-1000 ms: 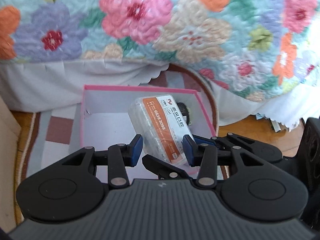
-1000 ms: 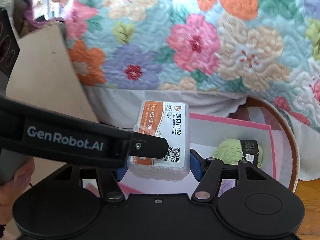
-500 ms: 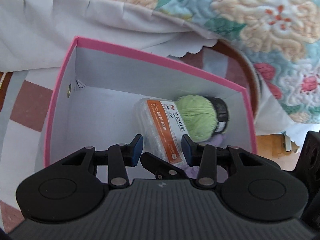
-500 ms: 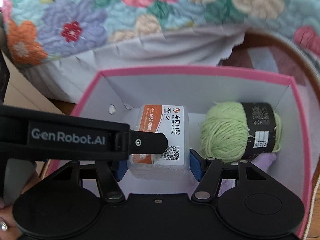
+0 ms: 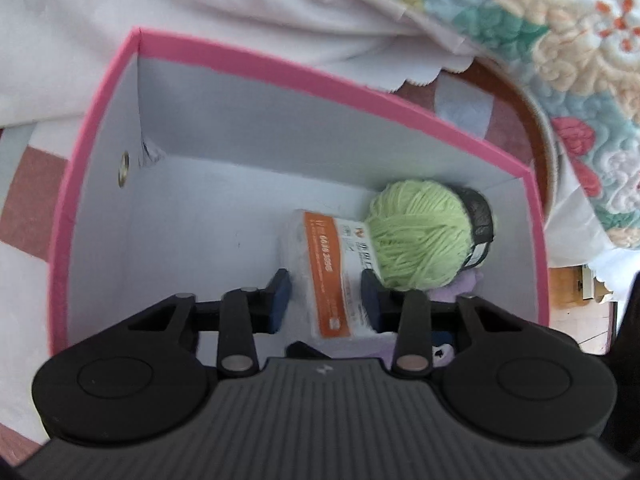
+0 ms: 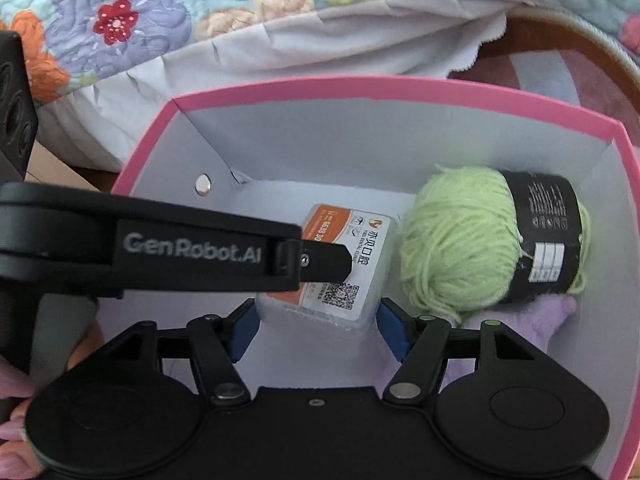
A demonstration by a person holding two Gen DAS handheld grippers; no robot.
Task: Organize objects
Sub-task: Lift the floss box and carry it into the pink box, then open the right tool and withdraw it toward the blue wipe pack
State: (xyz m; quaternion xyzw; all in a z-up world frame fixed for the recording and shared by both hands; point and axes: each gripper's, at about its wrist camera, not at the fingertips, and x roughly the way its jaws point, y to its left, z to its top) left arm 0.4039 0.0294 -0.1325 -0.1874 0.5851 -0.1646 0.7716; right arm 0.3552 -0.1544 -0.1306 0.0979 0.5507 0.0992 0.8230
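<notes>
A clear plastic box with an orange and white label (image 6: pixel 344 264) lies on the floor of the pink-rimmed storage box (image 6: pixel 360 88), next to a green yarn ball (image 6: pixel 456 240). My right gripper (image 6: pixel 316 330) is open, its blue pads apart on either side of the plastic box with gaps showing. My left gripper (image 5: pixel 324 300) is open above the same plastic box (image 5: pixel 332 280), inside the pink box (image 5: pixel 320 76). The left gripper's arm crosses the right wrist view (image 6: pixel 180 252) and hides part of the label.
A purple plush item (image 6: pixel 540 320) lies under the yarn ball (image 5: pixel 420 236). A floral quilt (image 6: pixel 160 12) with a white skirt (image 5: pixel 200 12) hangs behind the pink box. A patterned rug (image 5: pixel 28 200) lies under it.
Both grippers moved down into the pink box. The plastic box went from held in my right gripper to lying on the box floor, and the right jaws opened off it.
</notes>
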